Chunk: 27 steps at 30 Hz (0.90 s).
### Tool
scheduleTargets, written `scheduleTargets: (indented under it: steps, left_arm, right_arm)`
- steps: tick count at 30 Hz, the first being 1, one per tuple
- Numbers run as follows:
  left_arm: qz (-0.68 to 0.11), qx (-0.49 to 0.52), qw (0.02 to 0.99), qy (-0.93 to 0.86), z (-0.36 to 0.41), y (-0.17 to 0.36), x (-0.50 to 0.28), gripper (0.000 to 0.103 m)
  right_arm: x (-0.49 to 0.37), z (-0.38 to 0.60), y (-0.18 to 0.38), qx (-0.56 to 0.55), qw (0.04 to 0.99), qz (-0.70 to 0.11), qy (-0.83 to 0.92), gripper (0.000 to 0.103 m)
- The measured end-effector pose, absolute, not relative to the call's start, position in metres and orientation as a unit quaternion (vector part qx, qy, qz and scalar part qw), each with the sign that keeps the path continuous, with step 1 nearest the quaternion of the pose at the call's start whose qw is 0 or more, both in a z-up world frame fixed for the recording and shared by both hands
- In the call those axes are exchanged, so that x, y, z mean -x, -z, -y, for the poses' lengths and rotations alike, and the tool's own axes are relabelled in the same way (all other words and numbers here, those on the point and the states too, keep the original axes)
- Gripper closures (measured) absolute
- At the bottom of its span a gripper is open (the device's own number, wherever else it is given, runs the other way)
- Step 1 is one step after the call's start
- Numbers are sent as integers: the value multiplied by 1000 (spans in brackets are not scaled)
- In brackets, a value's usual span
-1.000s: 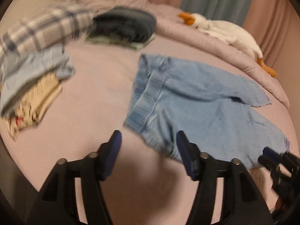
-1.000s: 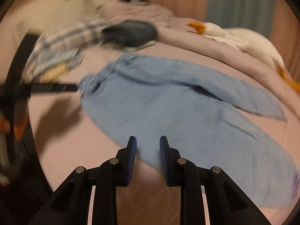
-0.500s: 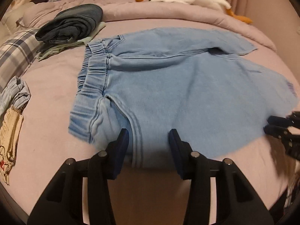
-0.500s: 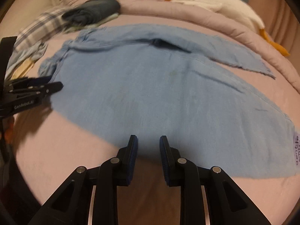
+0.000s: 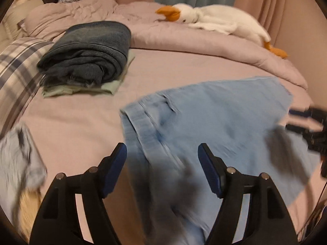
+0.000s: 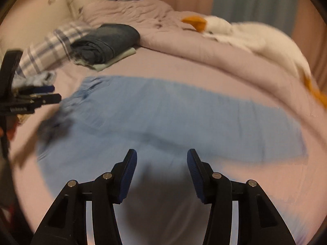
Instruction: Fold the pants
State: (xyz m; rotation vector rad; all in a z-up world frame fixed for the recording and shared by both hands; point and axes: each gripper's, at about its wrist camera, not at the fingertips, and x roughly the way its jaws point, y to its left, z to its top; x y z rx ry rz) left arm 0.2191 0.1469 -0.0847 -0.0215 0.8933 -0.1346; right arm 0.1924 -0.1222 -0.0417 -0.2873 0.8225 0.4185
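Note:
Light blue denim pants [image 5: 214,122] lie on the pink bed, folded lengthwise, waistband to the left. They also show in the right wrist view [image 6: 163,118], blurred by motion. My left gripper [image 5: 162,159] is open and empty, just above the waistband end. My right gripper [image 6: 162,161] is open and empty over the near edge of the pants. The right gripper also shows at the right edge of the left wrist view [image 5: 306,120]. The left gripper shows at the left edge of the right wrist view [image 6: 40,98].
A stack of folded dark jeans [image 5: 87,51] on a pale green garment lies at the back left. A plaid cloth [image 5: 16,67] and more clothes [image 5: 22,159] lie at the left. A white goose plush [image 5: 220,22] rests on the bunched pink duvet [image 5: 184,38] behind.
Both grippers have opened wide. The pants' near half has gone over onto the far half, so they lie narrower. Both cameras have moved forward and are blurred.

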Motion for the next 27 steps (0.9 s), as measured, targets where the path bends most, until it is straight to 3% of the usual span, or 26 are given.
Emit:
scheduleTargets:
  steps: [5,9,16,18,20,22,27]
  left_arm:
    - [-474,29,875,97,-172,100,-284,33]
    - [-503,10,857,113,-177,119,-318,33]
    - [-541,-46,820,179,-167,139,-349,33]
    - [-543,-55,816,189,-165,139,-348,40]
    - [-537,-65,817,199,-162,134,-343,58]
    - [-536,-60,818,197,-161,131,-337,72]
    - [-511,-62,846,140,-164,106,-324,79]
  right_arm:
    - [-299,108,35,179,874,-402,-205,52]
    - [-359,98,61,236,845,-433,-208,52]
    - [-408,91,102,261,777,-504,-271,49]
    - [-413,95,103,242,772,-516,-280,48]
    - [-408,92,103,243,768,-523,-278,57]
    - [-394,81,101,268,766,-513,-280,90]
    - [-351,58,92,373,768,-463,-238,98]
